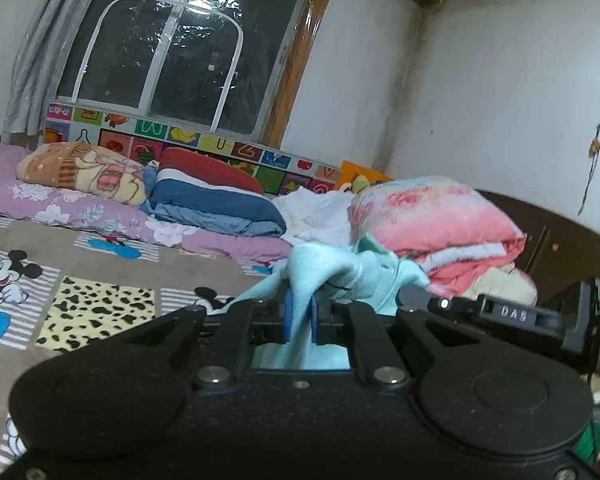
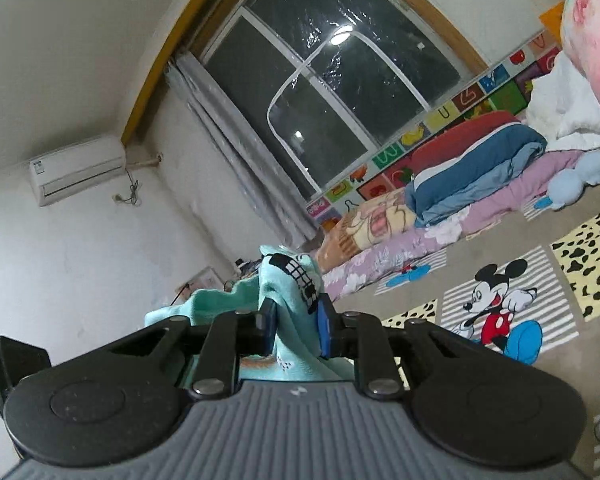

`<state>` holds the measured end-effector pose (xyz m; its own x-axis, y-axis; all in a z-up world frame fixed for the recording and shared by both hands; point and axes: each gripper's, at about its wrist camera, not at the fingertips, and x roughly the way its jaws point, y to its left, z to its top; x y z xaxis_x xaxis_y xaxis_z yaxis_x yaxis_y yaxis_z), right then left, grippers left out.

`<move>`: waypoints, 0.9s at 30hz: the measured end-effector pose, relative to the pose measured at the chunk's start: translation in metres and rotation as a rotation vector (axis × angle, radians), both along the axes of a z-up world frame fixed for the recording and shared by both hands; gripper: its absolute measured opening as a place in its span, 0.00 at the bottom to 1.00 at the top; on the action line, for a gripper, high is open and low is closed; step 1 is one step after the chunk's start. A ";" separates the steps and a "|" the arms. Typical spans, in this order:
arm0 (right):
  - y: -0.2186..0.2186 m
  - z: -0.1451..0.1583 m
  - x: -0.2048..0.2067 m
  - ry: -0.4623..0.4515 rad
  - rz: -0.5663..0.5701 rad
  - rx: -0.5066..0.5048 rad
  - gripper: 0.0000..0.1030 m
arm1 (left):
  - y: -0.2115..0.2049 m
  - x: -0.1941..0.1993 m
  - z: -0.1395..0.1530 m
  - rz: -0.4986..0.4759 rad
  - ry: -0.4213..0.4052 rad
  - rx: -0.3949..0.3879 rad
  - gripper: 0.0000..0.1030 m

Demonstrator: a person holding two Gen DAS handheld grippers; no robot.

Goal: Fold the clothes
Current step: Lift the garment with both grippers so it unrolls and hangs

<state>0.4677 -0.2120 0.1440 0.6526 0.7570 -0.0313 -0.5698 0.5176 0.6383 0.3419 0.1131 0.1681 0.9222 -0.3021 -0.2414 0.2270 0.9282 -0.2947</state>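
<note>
Turquoise garment is pinched between both grippers' blue fingers, bunching above them.

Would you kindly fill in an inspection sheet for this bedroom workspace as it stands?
Surface: cartoon-mouse patterned bed blanket, mostly bare.
Job's things: light turquoise printed garment, lifted, pinched at two spots.
Clutter: folded blue quilt, pink folded quilt, pale blue plush toy.
Grippers: left tongs and right tongs both shut on the garment.
Cables: cord under white wall air conditioner.
Surroundings: dark plastic-covered window.
</note>
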 end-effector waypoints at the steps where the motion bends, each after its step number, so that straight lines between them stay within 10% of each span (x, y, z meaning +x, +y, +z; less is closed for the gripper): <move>1: 0.002 -0.005 0.000 0.000 0.003 0.000 0.21 | 0.001 -0.006 -0.014 -0.005 0.015 -0.002 0.06; 10: 0.005 -0.112 -0.101 0.067 0.108 -0.125 0.21 | -0.010 -0.086 -0.124 -0.055 0.166 -0.043 0.06; 27: -0.002 -0.218 -0.256 0.255 0.091 -0.246 0.28 | -0.039 -0.195 -0.217 0.000 0.352 -0.070 0.06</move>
